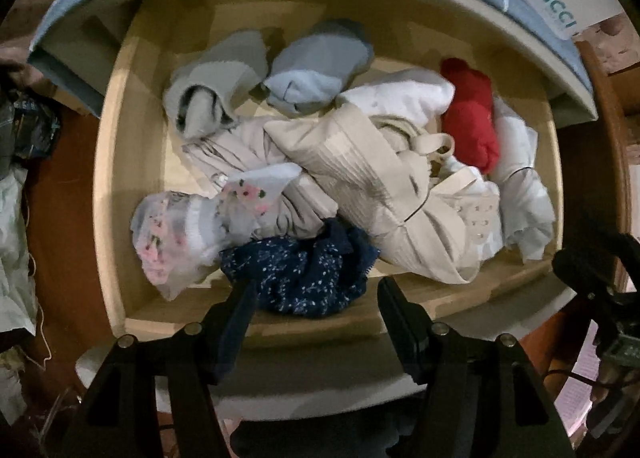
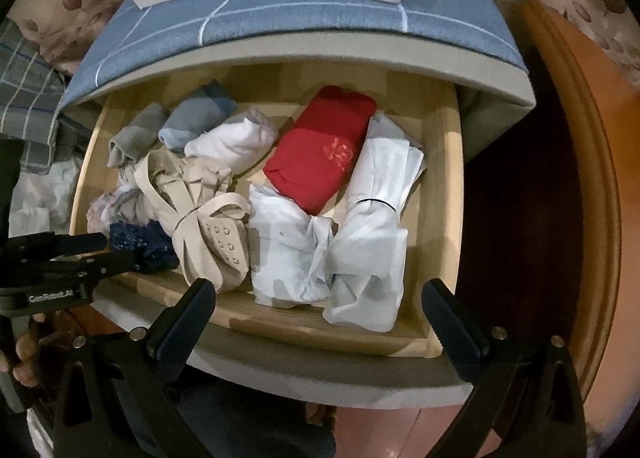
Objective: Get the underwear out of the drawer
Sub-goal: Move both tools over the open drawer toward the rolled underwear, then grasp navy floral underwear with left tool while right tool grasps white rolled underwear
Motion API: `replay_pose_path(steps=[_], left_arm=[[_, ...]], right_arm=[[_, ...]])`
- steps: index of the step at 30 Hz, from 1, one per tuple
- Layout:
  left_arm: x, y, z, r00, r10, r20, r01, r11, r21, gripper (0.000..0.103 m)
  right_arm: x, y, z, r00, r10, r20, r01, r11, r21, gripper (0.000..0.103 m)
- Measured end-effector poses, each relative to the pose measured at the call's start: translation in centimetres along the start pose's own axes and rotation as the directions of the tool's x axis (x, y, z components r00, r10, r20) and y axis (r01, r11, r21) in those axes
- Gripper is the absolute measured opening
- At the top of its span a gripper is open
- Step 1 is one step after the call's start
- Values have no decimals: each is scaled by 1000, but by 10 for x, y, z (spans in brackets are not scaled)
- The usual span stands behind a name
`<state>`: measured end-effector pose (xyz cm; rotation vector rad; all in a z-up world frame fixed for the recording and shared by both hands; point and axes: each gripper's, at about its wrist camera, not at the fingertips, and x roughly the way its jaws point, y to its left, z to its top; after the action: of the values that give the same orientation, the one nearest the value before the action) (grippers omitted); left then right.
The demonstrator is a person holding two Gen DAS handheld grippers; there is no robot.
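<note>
Because the crumpled navy floral-print underwear (image 1: 304, 278) lies at the pale wooden drawer's (image 1: 108, 193) front edge against tangled beige garments (image 1: 360, 177), the left gripper (image 1: 316, 298), jaws wide, could snag neighbours; the right gripper (image 2: 320, 306) hovers wide apart, empty.

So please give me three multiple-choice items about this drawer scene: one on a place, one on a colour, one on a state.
1. Where does the navy floral underwear lie in the drawer?
A. front edge
B. back corner
C. outside it

2. What colour is the folded garment near the back right?
A. green
B. red
C. black

3. How does the left hand-held gripper stand?
A. shut on fabric
B. open
C. out of view

Answers:
1 A, it lies against the front wall.
2 B, it is plainly red in both views.
3 B, its fingers stand apart on either side of the navy piece.
</note>
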<state>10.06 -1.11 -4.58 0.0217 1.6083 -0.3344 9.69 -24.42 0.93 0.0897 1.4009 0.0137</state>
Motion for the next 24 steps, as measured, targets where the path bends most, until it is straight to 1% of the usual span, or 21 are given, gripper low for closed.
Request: replay_pose_path(steps=[2,6,10,11,12,13,15,18,20,22,23,24], left_arm=[[9,0,1,1000,16,-16,-16,1000,-17,64],[20,1,2,999,24,-34,-25,999,-28,64],[29,-6,3,998,46,-37,-47,999,-16,64],[31,-7,4,998,50,-35,-50,999,-15,58],[32,-8,4,998,53,-34,-53,999,-12,49],[34,-8,4,998,55,-35,-56,998,-14,45],[36,-7,5,999,39,-38,-40,999,-27,36],[38,1,6,999,6,-39,-8,999,-40,28],[35,8,8,999,-6,-37,5,999,-39,26],[36,14,10,999,-26,-37,25,999,-44,24],[37,17,11,999,-37,-39,35,998,-52,24],[37,20,12,998,-47,-41,45,997,-57,22]], right_arm=[[2,0,3,1000,11,-14,-11,1000,-6,102],[1,0,10,998,56,-34,-56,998,-3,102],[6,-7,19,993,95,-64,-93,995,37,102],[10,-10,21,992,97,-76,-93,994,51,101],[13,-12,23,992,93,-82,-88,994,60,100],[16,-15,24,992,94,-89,-88,994,72,98],[22,-18,26,991,93,-101,-84,992,90,91],[30,-22,31,993,53,-106,-44,995,92,91],[36,-22,33,993,18,-112,-9,997,83,91],[43,-20,35,993,1,-121,7,997,70,84],[47,-19,37,992,-8,-129,16,998,62,78],[51,-19,38,991,-12,-134,20,998,61,75]])
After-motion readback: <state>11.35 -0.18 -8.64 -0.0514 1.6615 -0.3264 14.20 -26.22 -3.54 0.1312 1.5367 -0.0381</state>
